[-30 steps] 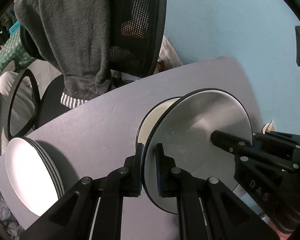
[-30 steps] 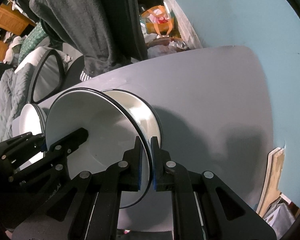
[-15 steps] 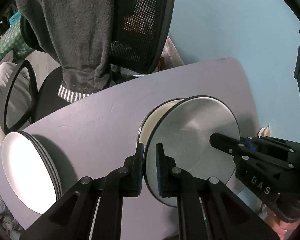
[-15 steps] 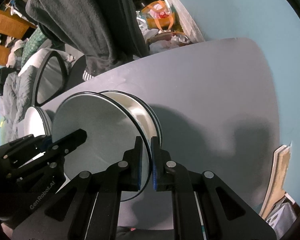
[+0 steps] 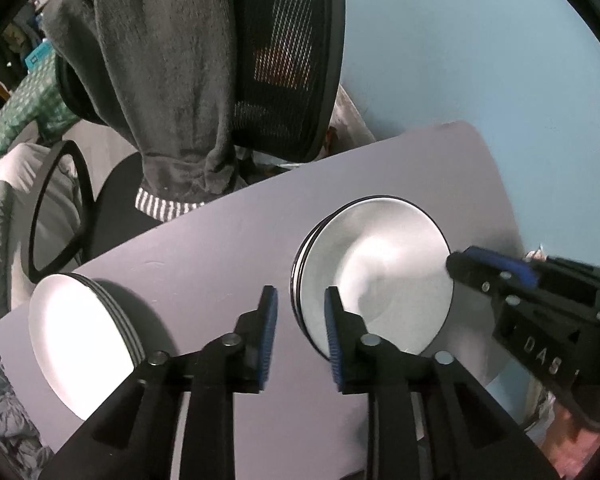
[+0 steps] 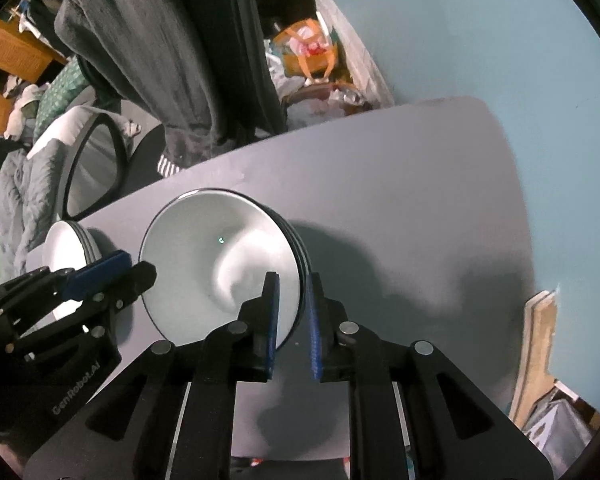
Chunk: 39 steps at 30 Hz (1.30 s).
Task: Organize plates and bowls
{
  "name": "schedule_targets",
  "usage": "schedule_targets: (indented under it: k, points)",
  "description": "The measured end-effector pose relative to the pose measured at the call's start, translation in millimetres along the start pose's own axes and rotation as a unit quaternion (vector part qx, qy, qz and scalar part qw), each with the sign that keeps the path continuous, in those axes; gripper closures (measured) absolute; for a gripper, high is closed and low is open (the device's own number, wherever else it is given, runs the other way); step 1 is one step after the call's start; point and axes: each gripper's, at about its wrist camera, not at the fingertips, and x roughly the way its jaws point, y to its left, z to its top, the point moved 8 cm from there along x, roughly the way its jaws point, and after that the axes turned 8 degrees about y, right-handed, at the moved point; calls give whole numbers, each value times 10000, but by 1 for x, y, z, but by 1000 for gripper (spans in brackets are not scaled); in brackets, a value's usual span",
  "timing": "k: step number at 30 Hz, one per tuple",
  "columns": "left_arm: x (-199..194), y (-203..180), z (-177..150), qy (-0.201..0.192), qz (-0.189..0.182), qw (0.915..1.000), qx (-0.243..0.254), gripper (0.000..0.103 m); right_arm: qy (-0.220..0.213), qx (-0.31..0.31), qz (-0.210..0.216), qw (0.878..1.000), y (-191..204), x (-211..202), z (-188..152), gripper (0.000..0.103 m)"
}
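A stack of white bowls with black rims [image 5: 380, 280] sits on the grey table [image 5: 220, 248]; it shows in the right wrist view too [image 6: 220, 264]. My left gripper [image 5: 298, 338] is open, its jaws on either side of the stack's near rim without touching it. My right gripper [image 6: 292, 324] is open, its jaws astride the rim on the opposite side. A stack of white plates [image 5: 80, 344] lies at the table's left end, also seen in the right wrist view [image 6: 68, 244].
A black mesh office chair [image 5: 284, 60] draped with a grey sweater [image 5: 160, 80] stands behind the table. A blue wall [image 5: 480, 60] is to the right. Clutter and bags [image 6: 312, 60] lie on the floor beyond the table.
Both grippers held the top bowl by its rim, lowered it onto the stack, and have now opened and let go. The bowl rests nested on the stack.
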Motion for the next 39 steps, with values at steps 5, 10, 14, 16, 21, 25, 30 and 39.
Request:
schedule_targets:
  k: [5, 10, 14, 16, 21, 25, 30, 39]
  points:
    - [-25, 6, -8, -329, -49, 9994, -43, 66, -315, -90, -297, 9990, 3, -21, 0, 72]
    - [-52, 18, -17, -633, -129, 9978, -174, 58, -544, -219, -508, 9970, 9, -39, -3, 67]
    - [-73, 26, -25, -887, -123, 9956, -269, 49, -731, -314, -581, 9951, 17, -52, -8, 62]
    - [-82, 30, -29, -972, -108, 9947, -302, 47, -777, -338, -560, 9948, 21, -56, -11, 61]
    - [-99, 37, -43, -1112, -242, 9928, -374, 42, -956, -345, -570, 9932, 29, -70, -20, 60]
    - [-106, 43, -55, -1209, -292, 9914, -412, 33, -1106, -384, -551, 9916, 38, -83, -29, 52]
    - [-112, 49, -71, -1280, -353, 9902, -434, 30, -1186, -443, -500, 9907, 49, -94, -42, 51]
    - [-133, 59, -91, -1470, -467, 9856, -696, 30, -1347, -398, -349, 9895, 63, -109, -57, 45]
